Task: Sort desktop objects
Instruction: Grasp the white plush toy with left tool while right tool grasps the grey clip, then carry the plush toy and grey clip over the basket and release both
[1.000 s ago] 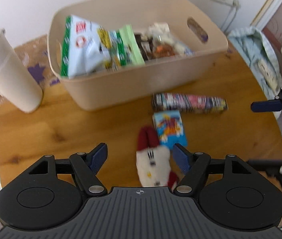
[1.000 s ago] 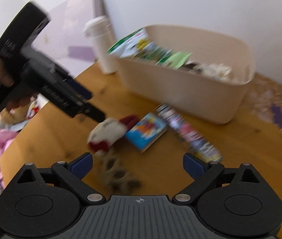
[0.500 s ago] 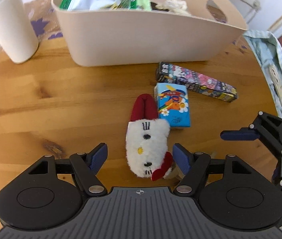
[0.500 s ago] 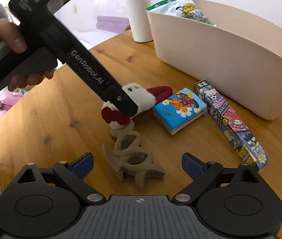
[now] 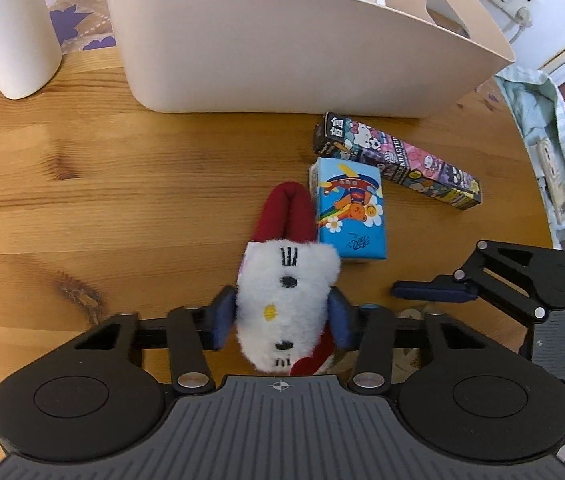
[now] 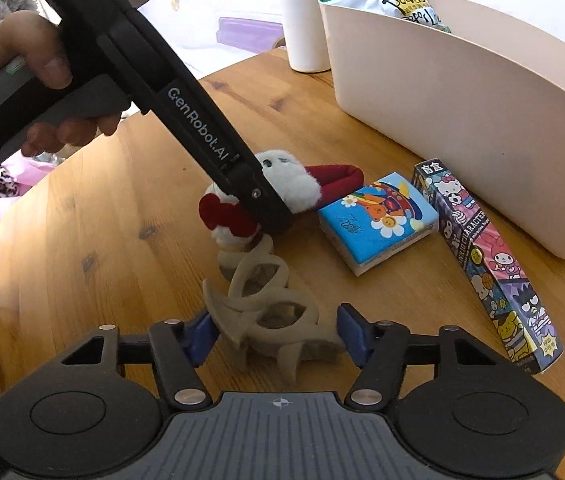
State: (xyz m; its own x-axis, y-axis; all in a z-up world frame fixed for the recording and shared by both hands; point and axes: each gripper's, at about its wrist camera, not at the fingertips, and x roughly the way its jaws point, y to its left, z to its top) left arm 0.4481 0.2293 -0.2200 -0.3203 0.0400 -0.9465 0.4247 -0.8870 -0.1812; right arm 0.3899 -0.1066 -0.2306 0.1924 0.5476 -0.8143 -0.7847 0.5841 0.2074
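Observation:
A white plush cat toy with red parts (image 5: 286,292) lies on the wooden table (image 5: 122,208). My left gripper (image 5: 282,320) is shut on its white head; it also shows in the right wrist view (image 6: 286,184). A beige hair claw clip (image 6: 270,312) lies next to the plush. My right gripper (image 6: 278,336) has closed in on the clip's sides, its blue pads (image 6: 352,334) touching it. A blue tissue pack (image 5: 352,210) and a long cartoon box (image 5: 398,160) lie by the beige bin (image 5: 282,48).
The bin holds snack bags (image 6: 398,2). A white tumbler (image 5: 10,28) stands left of the bin. Cloth (image 5: 542,128) hangs past the table's right edge. My right gripper shows in the left wrist view (image 5: 482,284).
My left gripper moved forward and shut on the plush's head. My right gripper moved in over the hair clip and narrowed onto it.

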